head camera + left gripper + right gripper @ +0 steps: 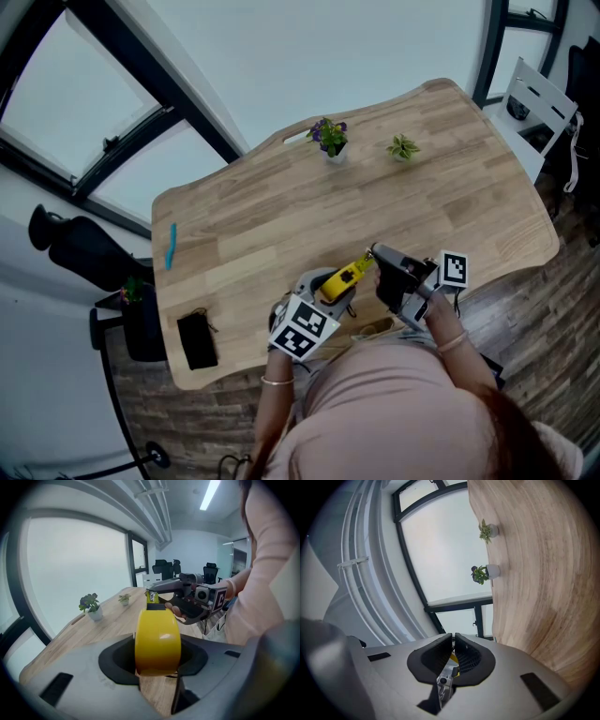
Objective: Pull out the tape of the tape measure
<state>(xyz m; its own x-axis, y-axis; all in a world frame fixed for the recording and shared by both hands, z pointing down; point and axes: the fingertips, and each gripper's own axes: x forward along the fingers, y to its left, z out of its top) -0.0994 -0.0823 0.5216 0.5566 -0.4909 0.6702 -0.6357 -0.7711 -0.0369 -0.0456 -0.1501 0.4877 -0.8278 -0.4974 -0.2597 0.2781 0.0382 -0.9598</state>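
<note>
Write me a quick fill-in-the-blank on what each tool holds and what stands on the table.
1. The left tool grips a ___ tape measure.
2. The right tool is shut on the metal tip of the ___.
3. ___ potted plants stand on the wooden table.
Missing words: yellow; tape; two.

Case: yellow tape measure (157,641), on edge, clamped between your left gripper's (157,665) jaws.
Pulled end: short stretch of tape (360,265) out, pinched near its metal hook (443,681) between your right gripper's (453,644) jaws.
</note>
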